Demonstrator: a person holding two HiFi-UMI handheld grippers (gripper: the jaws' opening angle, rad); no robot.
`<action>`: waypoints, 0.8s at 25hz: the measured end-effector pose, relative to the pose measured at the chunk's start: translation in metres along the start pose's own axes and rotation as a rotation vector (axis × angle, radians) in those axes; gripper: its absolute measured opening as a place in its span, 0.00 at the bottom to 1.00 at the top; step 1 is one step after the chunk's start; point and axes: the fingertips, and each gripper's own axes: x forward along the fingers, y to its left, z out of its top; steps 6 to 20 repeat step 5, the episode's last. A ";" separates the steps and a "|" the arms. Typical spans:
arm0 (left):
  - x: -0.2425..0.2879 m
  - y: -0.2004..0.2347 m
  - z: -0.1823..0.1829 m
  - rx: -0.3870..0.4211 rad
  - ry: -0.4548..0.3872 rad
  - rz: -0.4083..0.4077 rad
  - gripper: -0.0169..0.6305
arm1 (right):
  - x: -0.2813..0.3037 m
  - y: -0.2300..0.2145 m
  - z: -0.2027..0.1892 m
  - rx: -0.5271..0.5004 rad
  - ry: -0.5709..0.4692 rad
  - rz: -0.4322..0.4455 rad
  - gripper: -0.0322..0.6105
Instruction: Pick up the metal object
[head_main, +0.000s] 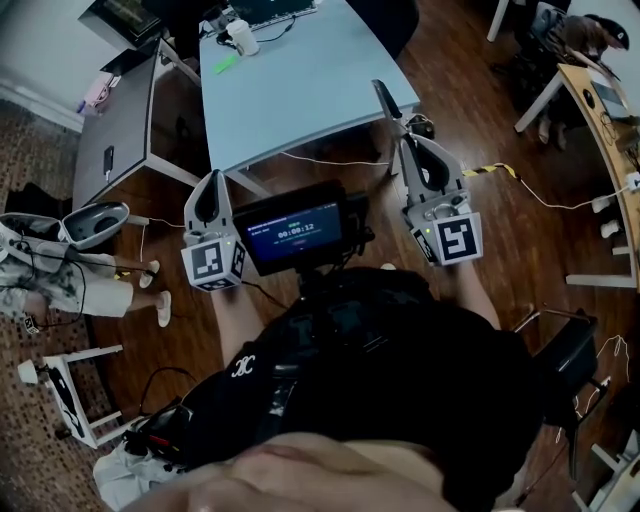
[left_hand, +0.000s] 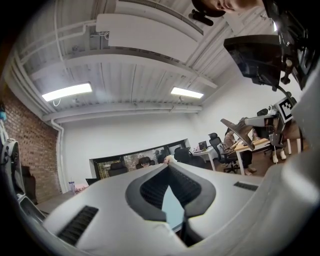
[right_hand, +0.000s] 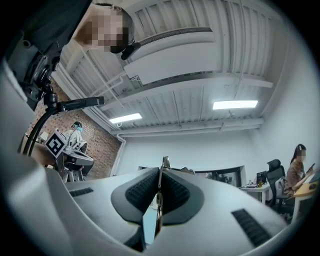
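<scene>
The metal object (head_main: 384, 98) is sitting in the right gripper (head_main: 405, 138), right of the screen (head_main: 297, 235), before the table (head_main: 300, 80).

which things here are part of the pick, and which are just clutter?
In the job: metal object, clamped in the right gripper. The left gripper is shut on nothing.

Lying about: light-blue table, white cup and green item on it, floor cable.

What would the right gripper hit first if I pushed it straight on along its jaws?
Probably nothing close. The right gripper, shut on the thin metal object, points upward, above the light blue table; ahead is open room up to the far white wall, though depth is unclear.
</scene>
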 end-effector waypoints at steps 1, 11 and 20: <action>-0.004 -0.013 0.006 0.003 0.002 0.003 0.04 | -0.011 -0.009 0.003 0.002 0.004 0.001 0.04; -0.013 -0.050 0.017 0.007 0.010 0.013 0.04 | -0.041 -0.031 0.009 0.017 0.012 0.018 0.04; -0.013 -0.050 0.017 0.007 0.010 0.013 0.04 | -0.041 -0.031 0.009 0.017 0.012 0.018 0.04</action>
